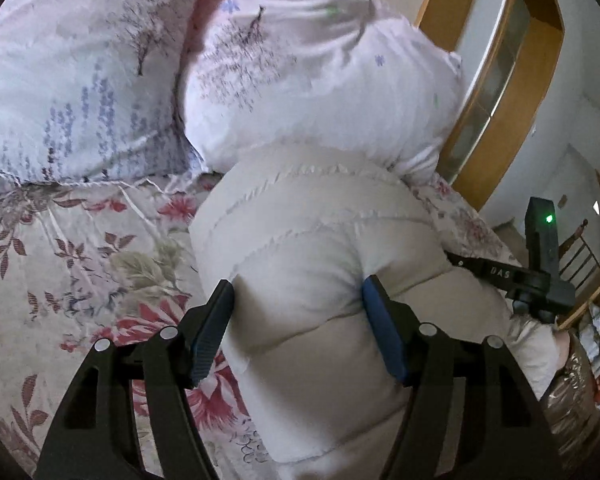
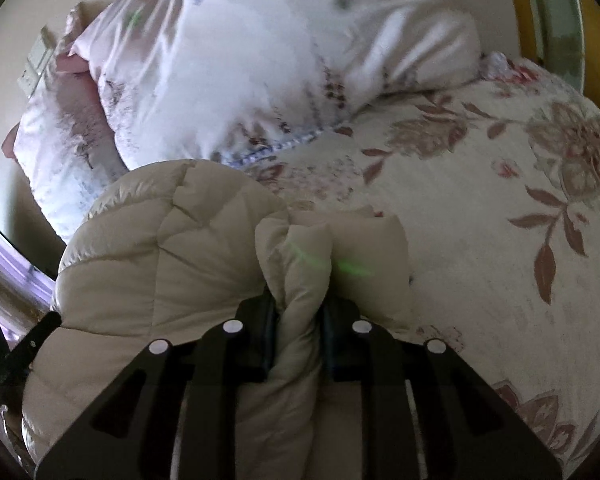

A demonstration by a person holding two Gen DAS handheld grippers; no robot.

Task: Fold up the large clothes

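On the bed (image 1: 80, 248), left tongs (image 1: 298, 330) spread wide around the beige puffer jacket (image 1: 320, 240); right tongs (image 2: 299, 332) clenched on a jacket fold beside pillows (image 1: 300, 80).

Jacket (image 1: 320, 248) on bedspread (image 1: 80, 264); pillows (image 1: 300, 80) behind it; headboard (image 1: 496, 80) right of pillows.

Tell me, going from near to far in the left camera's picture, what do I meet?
Left gripper → beige puffer jacket → white flowered pillow → wooden headboard.
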